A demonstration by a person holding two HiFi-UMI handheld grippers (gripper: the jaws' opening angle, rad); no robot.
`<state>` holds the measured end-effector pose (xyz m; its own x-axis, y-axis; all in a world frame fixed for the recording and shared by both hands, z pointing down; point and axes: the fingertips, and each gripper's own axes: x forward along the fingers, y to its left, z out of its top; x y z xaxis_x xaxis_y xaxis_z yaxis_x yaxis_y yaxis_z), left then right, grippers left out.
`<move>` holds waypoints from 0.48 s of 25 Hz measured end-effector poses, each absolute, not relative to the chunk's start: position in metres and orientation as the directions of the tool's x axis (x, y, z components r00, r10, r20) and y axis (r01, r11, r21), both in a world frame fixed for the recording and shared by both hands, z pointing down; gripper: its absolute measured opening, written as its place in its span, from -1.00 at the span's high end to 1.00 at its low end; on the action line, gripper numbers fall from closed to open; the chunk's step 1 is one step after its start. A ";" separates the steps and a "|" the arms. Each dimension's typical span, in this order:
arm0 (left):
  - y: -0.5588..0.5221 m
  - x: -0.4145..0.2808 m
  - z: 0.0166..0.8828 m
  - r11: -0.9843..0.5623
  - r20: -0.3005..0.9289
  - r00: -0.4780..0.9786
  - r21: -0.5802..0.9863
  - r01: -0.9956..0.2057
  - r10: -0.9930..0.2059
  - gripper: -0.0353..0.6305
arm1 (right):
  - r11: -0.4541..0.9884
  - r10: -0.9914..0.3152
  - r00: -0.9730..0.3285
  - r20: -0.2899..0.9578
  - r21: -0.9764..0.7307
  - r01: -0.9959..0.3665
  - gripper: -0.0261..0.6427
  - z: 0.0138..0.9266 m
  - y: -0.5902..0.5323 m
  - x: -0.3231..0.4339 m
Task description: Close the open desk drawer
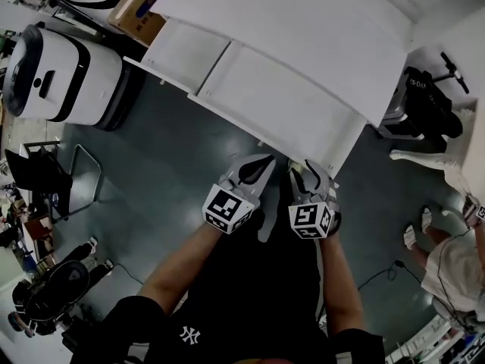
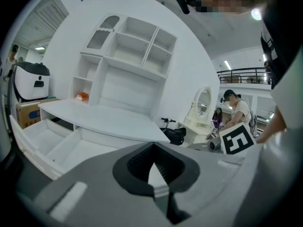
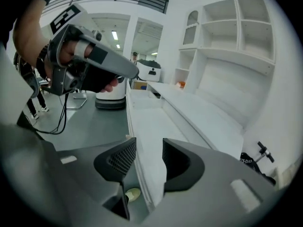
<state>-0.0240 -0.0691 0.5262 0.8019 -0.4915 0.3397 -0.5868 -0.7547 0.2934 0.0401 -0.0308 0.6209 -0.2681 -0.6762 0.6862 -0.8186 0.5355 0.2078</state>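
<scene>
The right claw (image 3: pixel 149 157) has its ribbed black pads apart, and the thin front edge of the open drawer (image 3: pixel 158 122) runs through the gap; the pads do not seem to press on it, though the wide-angle view leaves contact uncertain. The left claw (image 2: pixel 152 144) is closed tip to tip on nothing, leaving only a dark hollow behind the tips, and it hangs just left of the right claw (image 1: pixel 307 174) at the drawer's front right corner. The drawer (image 1: pixel 288 97) is a long, shallow, smooth white tray pulled well out from under the tabletop (image 1: pixel 303 29), with a smaller drawer (image 1: pixel 186 51) also out beside it towards the left end. The tabletop is plain matt white and carries a white shelf unit (image 2: pixel 132 51) of square and arched compartments along its back edge. Below lies a glossy dark grey floor (image 1: pixel 167 165); a rounded white machine (image 1: pixel 64 74) with black bands and a cardboard box (image 1: pixel 140 21) stand beyond the tabletop's left end.
</scene>
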 end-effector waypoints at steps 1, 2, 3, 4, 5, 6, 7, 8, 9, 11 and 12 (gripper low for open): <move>-0.073 -0.023 0.532 -0.751 0.344 0.798 0.292 -0.592 -0.495 0.89 | 0.552 -0.663 -0.262 0.701 0.222 -0.804 0.31 0.630 -0.033 0.042; -0.077 -0.023 0.537 -0.747 0.347 0.794 0.292 -0.598 -0.500 0.89 | 0.568 -0.651 -0.254 0.715 0.237 -0.788 0.29 0.639 -0.034 0.043; -0.080 -0.023 0.542 -0.742 0.349 0.790 0.294 -0.602 -0.503 0.89 | 0.583 -0.639 -0.247 0.728 0.250 -0.773 0.28 0.648 -0.035 0.044; -0.083 -0.022 0.547 -0.738 0.352 0.789 0.298 -0.605 -0.504 0.89 | 0.597 -0.628 -0.241 0.740 0.259 -0.759 0.26 0.656 -0.036 0.044; -0.085 -0.022 0.553 -0.735 0.357 0.788 0.304 -0.605 -0.501 0.89 | 0.609 -0.617 -0.237 0.751 0.265 -0.747 0.25 0.663 -0.036 0.044; -0.086 -0.020 0.558 -0.735 0.362 0.789 0.309 -0.604 -0.496 0.89 | 0.620 -0.606 -0.233 0.760 0.269 -0.737 0.25 0.671 -0.037 0.045; -0.087 -0.019 0.563 -0.736 0.368 0.790 0.312 -0.601 -0.490 0.89 | 0.629 -0.596 -0.229 0.769 0.270 -0.729 0.24 0.677 -0.037 0.045; -0.087 -0.017 0.567 -0.737 0.372 0.792 0.314 -0.598 -0.483 0.89 | 0.637 -0.587 -0.224 0.778 0.272 -0.722 0.24 0.682 -0.037 0.045; -0.087 -0.016 0.570 -0.738 0.376 0.794 0.317 -0.595 -0.478 0.89 | 0.644 -0.578 -0.218 0.787 0.274 -0.714 0.24 0.687 -0.037 0.046; -0.088 -0.015 0.574 -0.737 0.379 0.795 0.324 -0.593 -0.473 0.89 | 0.655 -0.562 -0.202 0.802 0.283 -0.700 0.22 0.695 -0.037 0.048; -0.088 -0.015 0.576 -0.735 0.381 0.795 0.328 -0.593 -0.472 0.89 | 0.659 -0.557 -0.191 0.808 0.290 -0.694 0.22 0.699 -0.037 0.049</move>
<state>-0.0149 -0.0879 0.5759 0.7952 -0.4721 0.3805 -0.5934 -0.7349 0.3284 0.0492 -0.0368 0.6986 -0.1915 -0.5574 0.8078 -0.6943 0.6587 0.2899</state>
